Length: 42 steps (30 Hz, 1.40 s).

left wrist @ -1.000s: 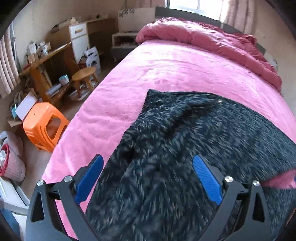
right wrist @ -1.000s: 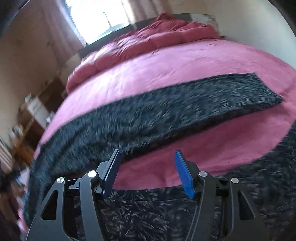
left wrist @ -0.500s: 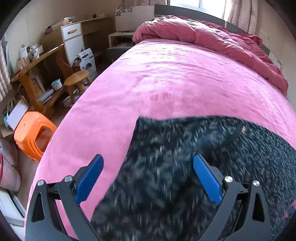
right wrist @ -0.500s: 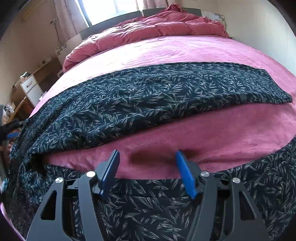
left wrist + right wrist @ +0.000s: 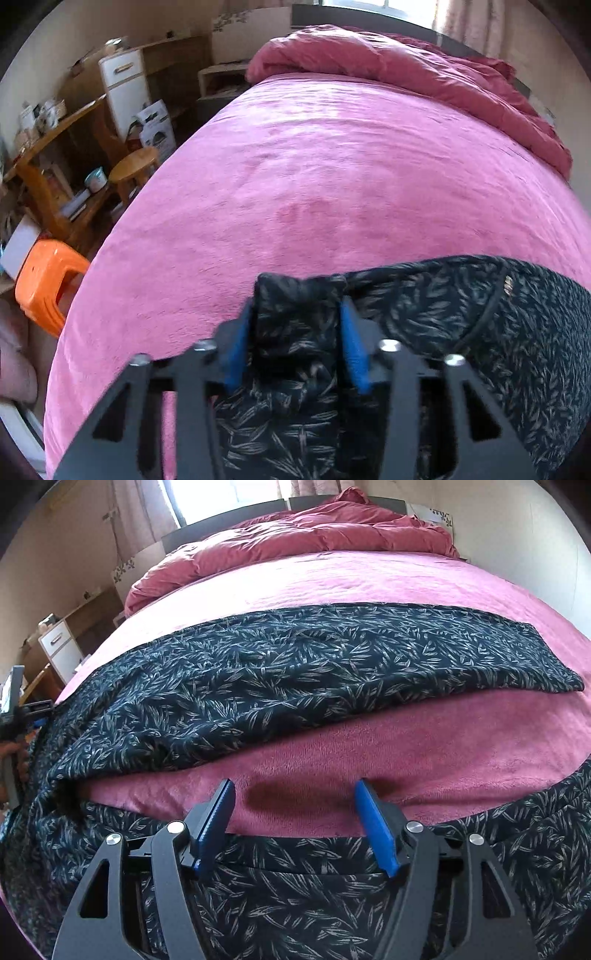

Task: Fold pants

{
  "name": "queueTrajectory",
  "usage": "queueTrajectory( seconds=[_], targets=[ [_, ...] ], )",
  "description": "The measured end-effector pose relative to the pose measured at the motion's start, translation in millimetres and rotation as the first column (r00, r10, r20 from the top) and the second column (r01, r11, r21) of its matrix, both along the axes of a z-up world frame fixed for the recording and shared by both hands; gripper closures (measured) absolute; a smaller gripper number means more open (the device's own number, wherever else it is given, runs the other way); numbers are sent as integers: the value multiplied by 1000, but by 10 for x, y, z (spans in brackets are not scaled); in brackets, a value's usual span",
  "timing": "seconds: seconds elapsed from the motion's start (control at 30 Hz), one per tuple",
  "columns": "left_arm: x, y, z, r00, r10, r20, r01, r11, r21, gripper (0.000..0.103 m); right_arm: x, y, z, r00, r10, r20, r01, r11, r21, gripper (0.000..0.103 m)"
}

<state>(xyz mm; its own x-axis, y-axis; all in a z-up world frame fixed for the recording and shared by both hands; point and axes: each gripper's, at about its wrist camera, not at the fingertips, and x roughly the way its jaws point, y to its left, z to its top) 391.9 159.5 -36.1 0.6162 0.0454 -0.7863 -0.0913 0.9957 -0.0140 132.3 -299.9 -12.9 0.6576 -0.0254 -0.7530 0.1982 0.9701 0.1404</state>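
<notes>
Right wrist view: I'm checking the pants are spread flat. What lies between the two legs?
Only bare pink blanket shows between the far leg and the near leg of the pants in the right wrist view.

Left tongs (image 5: 297,314) now clamped on bunched pants (image 5: 461,332) corner, formerly agape
</notes>
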Motion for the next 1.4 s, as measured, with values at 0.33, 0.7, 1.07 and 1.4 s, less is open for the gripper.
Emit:
queueTrajectory(
  seconds=[0.33,0.7,1.07,1.4],
  targets=[
    [-709,71,566,986,-37,163,57,991,-122,80,-20,-37,10,1000,-4,12,4,1000,15,37],
    [-2195,65,596,952,-77,295,166,943,-289,90,-68,-71,389,994,32,105,-52,979,196,37],
    [-2566,12,188,946,-82,313,182,935,-305,91,1115,58,484,996,-36,-86,75,856,512,31],
    [-2694,206,293,935,-30,353,164,919,-358,91,1295,-72,499,995,-87,-57,104,845,524,96]
  ],
)
